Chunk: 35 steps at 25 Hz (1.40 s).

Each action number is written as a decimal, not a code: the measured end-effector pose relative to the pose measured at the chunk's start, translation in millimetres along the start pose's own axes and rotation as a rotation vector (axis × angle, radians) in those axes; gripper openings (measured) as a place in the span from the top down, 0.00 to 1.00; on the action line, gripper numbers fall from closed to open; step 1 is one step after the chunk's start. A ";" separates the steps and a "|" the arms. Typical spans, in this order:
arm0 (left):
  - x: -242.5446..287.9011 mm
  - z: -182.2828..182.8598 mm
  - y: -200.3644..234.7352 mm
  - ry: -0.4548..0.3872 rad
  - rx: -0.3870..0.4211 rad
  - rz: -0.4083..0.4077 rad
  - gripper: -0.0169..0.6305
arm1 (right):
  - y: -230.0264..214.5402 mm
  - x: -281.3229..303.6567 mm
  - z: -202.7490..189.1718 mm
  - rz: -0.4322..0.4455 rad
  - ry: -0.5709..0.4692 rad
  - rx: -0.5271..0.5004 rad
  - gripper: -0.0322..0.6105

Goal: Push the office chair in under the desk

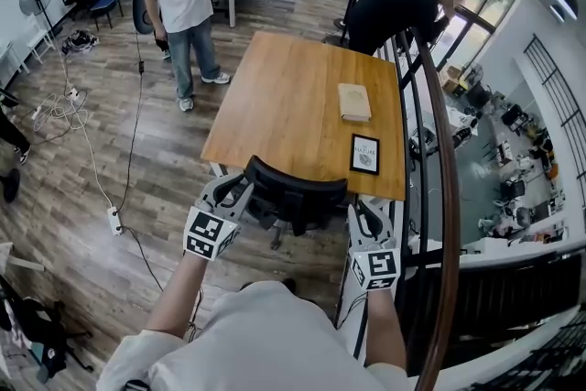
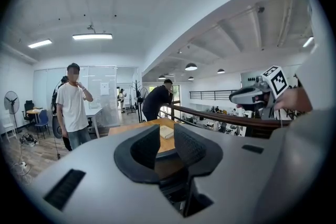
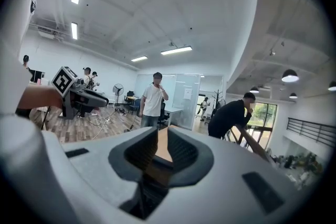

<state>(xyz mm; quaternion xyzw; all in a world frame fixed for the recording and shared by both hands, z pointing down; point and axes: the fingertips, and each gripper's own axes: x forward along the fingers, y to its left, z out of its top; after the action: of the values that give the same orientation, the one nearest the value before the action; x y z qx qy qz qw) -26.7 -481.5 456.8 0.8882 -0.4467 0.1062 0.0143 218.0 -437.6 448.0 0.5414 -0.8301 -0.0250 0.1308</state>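
A black office chair (image 1: 293,194) stands at the near edge of the wooden desk (image 1: 284,96), its backrest towards me. My left gripper (image 1: 240,190) is at the backrest's left end and my right gripper (image 1: 355,213) at its right end. In the left gripper view the dark rim of the chair (image 2: 170,164) lies between the narrowed jaws of the left gripper (image 2: 167,144). In the right gripper view the chair's rim (image 3: 161,161) likewise sits between the jaws of the right gripper (image 3: 161,152). The seat and base are mostly hidden under the backrest.
On the desk lie a tan book (image 1: 354,101) and a black framed card (image 1: 364,154). A wooden handrail (image 1: 442,151) runs along the desk's right side. A person in a white T-shirt (image 1: 183,5) stands beyond the desk, and another in black (image 1: 394,9) leans on the rail. A power strip (image 1: 114,220) lies on the floor.
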 end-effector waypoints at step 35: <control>4.1 0.3 -14.7 -0.016 -0.034 -0.047 0.98 | -2.6 -4.4 2.4 -0.005 -0.005 0.003 0.95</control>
<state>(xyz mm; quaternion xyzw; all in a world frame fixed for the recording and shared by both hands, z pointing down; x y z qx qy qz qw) -12.6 -475.9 458.4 0.8989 -0.4277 0.0911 0.0282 221.4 -435.0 444.4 0.5435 -0.8292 -0.0256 0.1280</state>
